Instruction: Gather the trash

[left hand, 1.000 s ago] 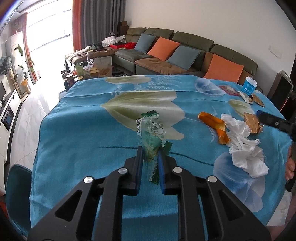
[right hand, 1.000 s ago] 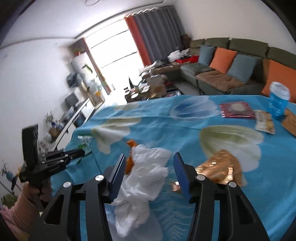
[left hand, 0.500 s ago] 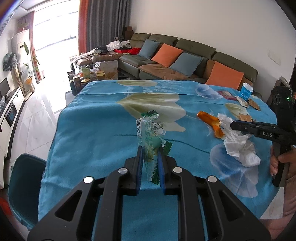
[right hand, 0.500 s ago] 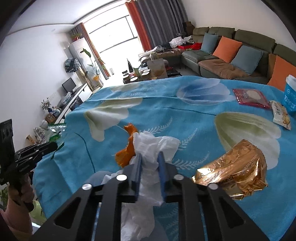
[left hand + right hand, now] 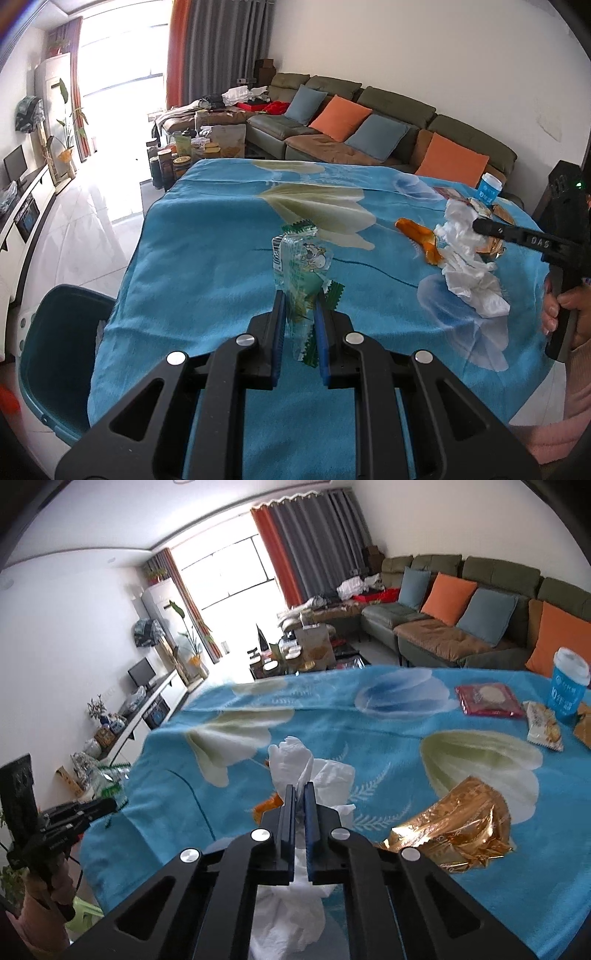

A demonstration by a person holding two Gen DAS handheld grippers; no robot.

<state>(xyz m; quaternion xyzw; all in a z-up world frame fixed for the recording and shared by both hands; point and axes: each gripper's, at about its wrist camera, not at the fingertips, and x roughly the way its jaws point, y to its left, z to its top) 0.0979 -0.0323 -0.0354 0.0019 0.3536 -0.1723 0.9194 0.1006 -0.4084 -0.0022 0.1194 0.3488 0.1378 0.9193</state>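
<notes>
Left gripper (image 5: 300, 308): jaws clamped on a clear-and-green snack wrapper (image 5: 301, 264), which stands upright out of the jaws, crinkled, with serrated green ends and a printed cartoon panel. The gripper is tilted downward over the near part of the desk (image 5: 207, 258), which is covered by a blue floral cloth.

Right gripper (image 5: 300, 794): jaws have just been closing and now stand together on a wad of white tissue (image 5: 314, 771). The tissue rises crumpled ahead of the jaws and hangs in a loose bunch beneath them. The gripper is tilted downward over the desk.

Left wrist view only: a teal bin (image 5: 55, 354) sits low to the left of the left jaws, beside the desk edge. The right gripper is seen from the side to the right of the left jaws, gripped by a hand (image 5: 565, 306), with the tissue draped from its tip down to the cloth.

Right wrist view only: a crumpled gold foil bag (image 5: 454, 827) lies just right of the right jaws. Well beyond it, toward the far right corner, lie a red packet (image 5: 487, 699), a small biscuit packet (image 5: 543, 727) and a blue paper cup (image 5: 569, 690). The left gripper appears low at the far left with its wrapper.

Both views: an orange wrapper (image 5: 417, 236) lies touching the tissue, largely hidden behind it in the right wrist view. A sofa (image 5: 461, 620) with orange and blue cushions stands beyond the desk.
</notes>
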